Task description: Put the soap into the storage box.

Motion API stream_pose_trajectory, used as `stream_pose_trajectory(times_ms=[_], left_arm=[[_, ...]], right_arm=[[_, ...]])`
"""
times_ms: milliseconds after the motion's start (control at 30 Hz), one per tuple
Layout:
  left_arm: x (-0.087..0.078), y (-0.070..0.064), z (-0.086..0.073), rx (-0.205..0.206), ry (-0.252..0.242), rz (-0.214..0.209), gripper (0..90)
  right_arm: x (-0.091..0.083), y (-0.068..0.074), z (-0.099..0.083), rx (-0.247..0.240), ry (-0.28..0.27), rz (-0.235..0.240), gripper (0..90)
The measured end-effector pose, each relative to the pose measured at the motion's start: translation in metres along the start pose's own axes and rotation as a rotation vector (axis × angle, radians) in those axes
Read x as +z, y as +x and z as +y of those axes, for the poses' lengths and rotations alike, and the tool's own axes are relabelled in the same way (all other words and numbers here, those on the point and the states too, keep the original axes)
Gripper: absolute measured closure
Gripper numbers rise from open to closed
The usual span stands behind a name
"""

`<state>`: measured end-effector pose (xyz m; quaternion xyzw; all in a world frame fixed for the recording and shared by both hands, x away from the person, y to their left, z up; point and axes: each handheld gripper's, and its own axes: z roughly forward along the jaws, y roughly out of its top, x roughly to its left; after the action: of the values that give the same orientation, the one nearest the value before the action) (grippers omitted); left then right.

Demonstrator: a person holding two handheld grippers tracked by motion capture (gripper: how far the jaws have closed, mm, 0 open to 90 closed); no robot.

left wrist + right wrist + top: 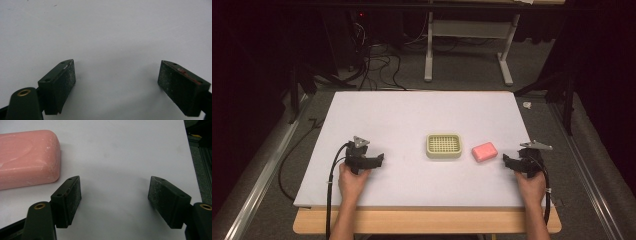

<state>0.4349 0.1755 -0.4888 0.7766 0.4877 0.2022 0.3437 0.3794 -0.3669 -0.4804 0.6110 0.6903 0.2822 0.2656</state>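
Right gripper view is showing spread jaws sitting beside the soap (27, 158), risking nudging it sideways instead of straddling

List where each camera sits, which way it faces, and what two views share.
High view: above the person's side, facing forward and down on the table; forearms, hands, left tool and right tool show.
Left gripper view: on the left tool, facing bare table between open jaws.
Right gripper view: on the right tool, jaws open.
Shared: the soap shows here and in the high view.
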Motion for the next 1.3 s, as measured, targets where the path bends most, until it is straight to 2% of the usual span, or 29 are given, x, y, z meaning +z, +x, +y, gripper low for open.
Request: stream_pose_trajectory(times_ms=[567, 1300], left_arm=[[-0.0001, 0.0001, 0.0001, -0.001, 0.001, -0.001, 15.5], [-0.0003, 0.0003, 0.0000, 0.001, 0.002, 0.000, 15.8]], right_arm=[[0.0002, -0.0006, 0.0011, 0.001, 0.006, 0.005, 26.9], [-0.0003, -0.0013, 0.0014, 0.003, 0.008, 0.012, 22.3]])
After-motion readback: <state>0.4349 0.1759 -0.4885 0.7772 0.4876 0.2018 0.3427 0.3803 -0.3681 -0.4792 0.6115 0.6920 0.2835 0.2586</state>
